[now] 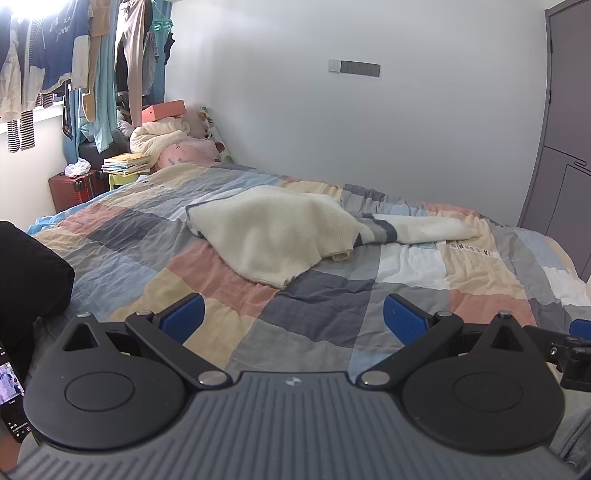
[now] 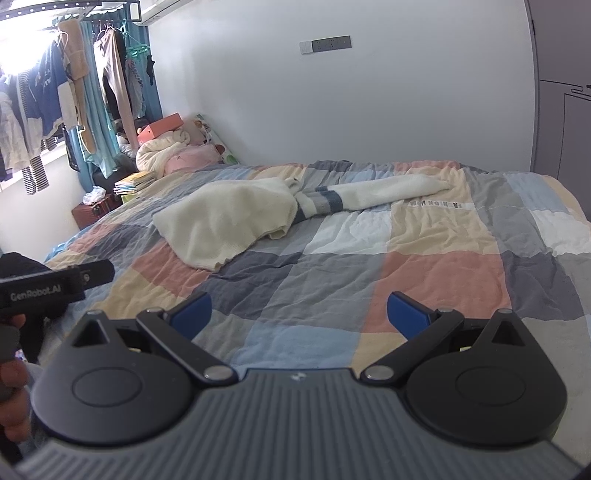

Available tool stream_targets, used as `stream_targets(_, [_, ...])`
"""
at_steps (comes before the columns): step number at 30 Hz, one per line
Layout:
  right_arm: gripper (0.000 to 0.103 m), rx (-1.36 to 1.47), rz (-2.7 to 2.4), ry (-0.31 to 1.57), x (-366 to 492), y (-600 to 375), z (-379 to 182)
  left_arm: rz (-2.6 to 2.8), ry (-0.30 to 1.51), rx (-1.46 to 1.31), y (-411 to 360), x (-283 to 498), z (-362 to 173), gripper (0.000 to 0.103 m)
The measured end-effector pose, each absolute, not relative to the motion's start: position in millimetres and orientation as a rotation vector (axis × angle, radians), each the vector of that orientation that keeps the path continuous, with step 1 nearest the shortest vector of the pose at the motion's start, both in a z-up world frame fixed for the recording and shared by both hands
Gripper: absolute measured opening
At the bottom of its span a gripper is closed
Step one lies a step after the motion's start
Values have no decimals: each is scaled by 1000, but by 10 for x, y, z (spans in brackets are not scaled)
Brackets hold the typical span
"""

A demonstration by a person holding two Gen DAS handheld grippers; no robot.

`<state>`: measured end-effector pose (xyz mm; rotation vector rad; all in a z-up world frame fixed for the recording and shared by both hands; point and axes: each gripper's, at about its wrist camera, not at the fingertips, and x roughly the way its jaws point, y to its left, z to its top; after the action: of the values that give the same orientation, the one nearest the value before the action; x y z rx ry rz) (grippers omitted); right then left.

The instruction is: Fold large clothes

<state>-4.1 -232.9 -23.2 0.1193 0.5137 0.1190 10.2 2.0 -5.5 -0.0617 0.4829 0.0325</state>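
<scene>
This is a home bedroom. A bed [image 1: 332, 306] with a rumpled patchwork quilt in blue, grey, peach and cream fills most of the room, pushed against a plain white wall [image 1: 332, 129]. Washing hangs on a rail [image 2: 74, 7] by the bright window: shirts, trousers, striped socks [image 1: 20, 131]. Near the bed's head sit a pink plush pillow [image 1: 188, 151], a bundled cream blanket [image 1: 155, 136], an orange box [image 1: 164, 110], what looks like a stack of books [image 1: 125, 163], and a red suitcase [image 1: 74, 188]. A grey wardrobe door [image 1: 565, 110] closes the right side.
</scene>
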Motion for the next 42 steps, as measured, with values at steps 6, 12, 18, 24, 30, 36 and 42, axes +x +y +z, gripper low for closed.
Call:
stream_targets(6, [103,103,106,527,69,-2290,-231,37,487,-61,43,185,-54,103])
stream_targets(12, [103,101,75,521,260,-2281,-177,52,488,-66,109,432,27,103])
stream_targets(18, [103,107,93,510,636,-2235,-87,57,473,-79,242,848,65,103])
stream_targets(24, [103,112,185,509,1188,-2142,-191,94,459,-51,357,1540,-65,103])
stream_targets(30, [103,165,169,520,1823,-2133,-526,163,454,-33,516,2321,-521,103])
stream_targets(36, [101,252,180,574,2501,-2042,-987,143,573,-167,795,2999,-1143,103])
stream_targets(42, [92,254,235,594,3152,-1824,-1336,106,653,-276,1004,3405,-1763,103])
